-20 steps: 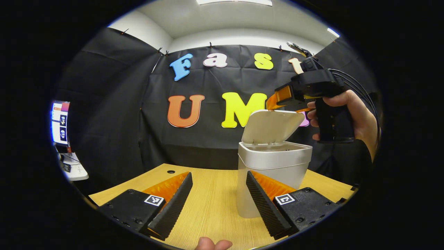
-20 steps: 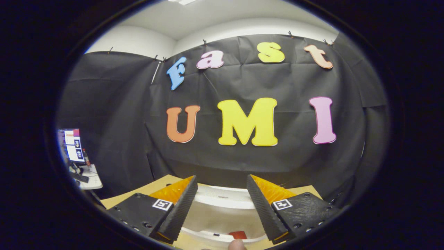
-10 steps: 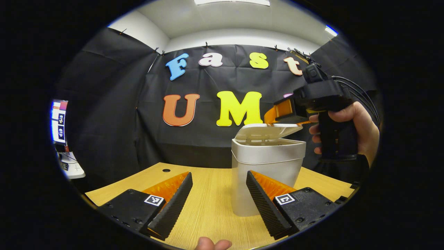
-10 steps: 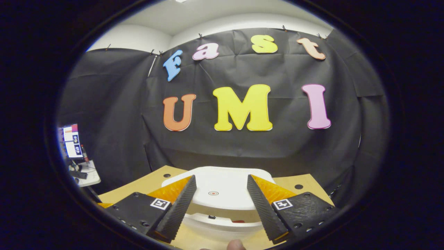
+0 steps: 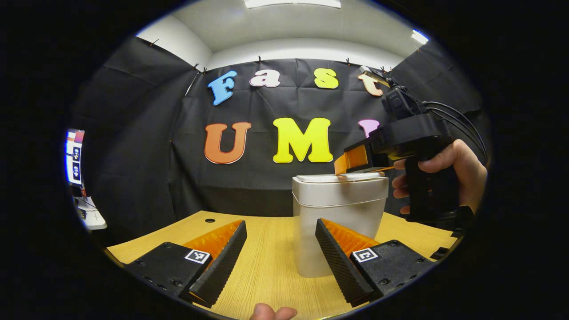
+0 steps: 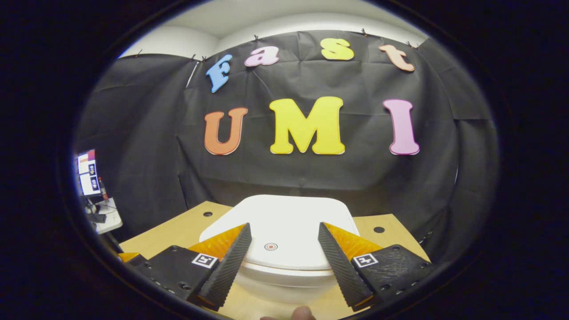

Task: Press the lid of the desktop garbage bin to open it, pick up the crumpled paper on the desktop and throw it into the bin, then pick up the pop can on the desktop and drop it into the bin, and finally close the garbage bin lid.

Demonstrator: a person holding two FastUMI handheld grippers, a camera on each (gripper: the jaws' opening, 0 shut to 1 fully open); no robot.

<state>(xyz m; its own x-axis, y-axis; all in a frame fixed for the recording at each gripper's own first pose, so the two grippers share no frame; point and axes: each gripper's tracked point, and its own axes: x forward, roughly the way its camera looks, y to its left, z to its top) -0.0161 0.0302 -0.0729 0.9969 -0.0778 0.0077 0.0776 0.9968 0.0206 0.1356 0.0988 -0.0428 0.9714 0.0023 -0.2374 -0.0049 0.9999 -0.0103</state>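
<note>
A: Where does the bin stand, and which way does it run?

B: The small white plastic desktop garbage bin [image 5: 338,222] stands upright on the light wooden tabletop [image 5: 266,262], its long axis vertical, tapering slightly toward the base. Its flat white lid [image 6: 284,229] lies level across the top, with a small red ring mark [image 6: 270,246] near the front edge.

A: And the right gripper [image 6: 284,262]?

B: Its fingers are spread wide, holding nothing. In the right gripper view they lie low over the lid, one on each side of the ring mark. In the left gripper view its tips sit at the lid's right edge, whether touching I cannot tell, and a hand [image 5: 449,173] grips its handle.

A: The left gripper [image 5: 281,260]?

B: Also wide apart and empty, low over the tabletop, with the bin just behind its right finger [image 5: 340,262]. A small round hole [image 5: 210,220] in the tabletop lies farther back on the left.
</note>
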